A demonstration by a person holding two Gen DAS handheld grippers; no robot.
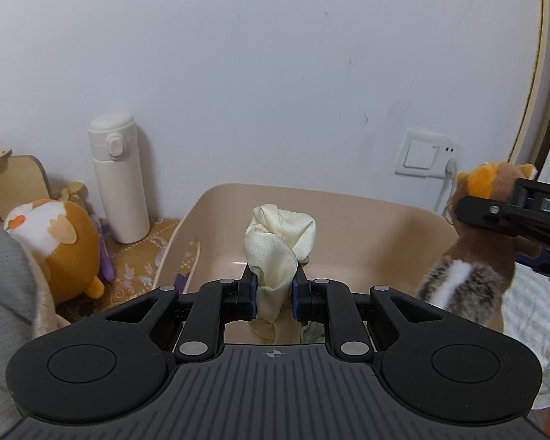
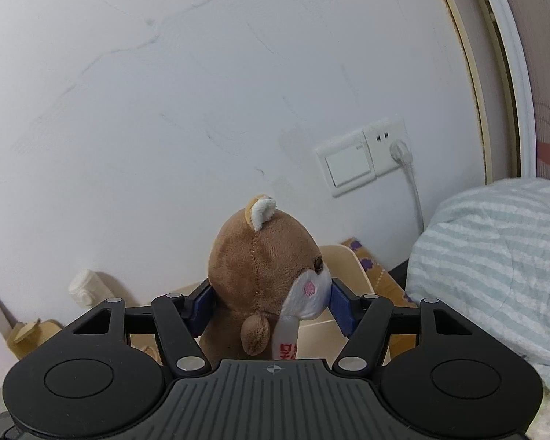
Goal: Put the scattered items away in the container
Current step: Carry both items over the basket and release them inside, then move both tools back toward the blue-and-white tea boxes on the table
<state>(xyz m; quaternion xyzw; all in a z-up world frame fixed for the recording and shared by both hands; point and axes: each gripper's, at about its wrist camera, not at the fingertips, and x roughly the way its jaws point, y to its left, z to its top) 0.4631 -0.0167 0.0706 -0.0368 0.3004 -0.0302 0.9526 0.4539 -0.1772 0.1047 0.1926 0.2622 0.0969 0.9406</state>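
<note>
My left gripper point(image 1: 274, 293) is shut on a crumpled cream cloth point(image 1: 279, 242) and holds it above the near part of a beige plastic bin point(image 1: 348, 201). My right gripper point(image 2: 269, 302) is shut on the head of a brown plush squirrel point(image 2: 260, 256). The plush also shows at the right of the left wrist view point(image 1: 484, 245), with a grey and white tail, beside the bin's right rim. The bin shows behind the plush in the right wrist view point(image 2: 343, 267).
A white flask point(image 1: 119, 179) stands against the wall left of the bin. An orange and white plush point(image 1: 58, 242) lies at the far left by wooden pieces. A striped blue quilt point(image 2: 495, 264) lies on the right. A wall switch and socket point(image 2: 363, 157) with a plugged cable are behind.
</note>
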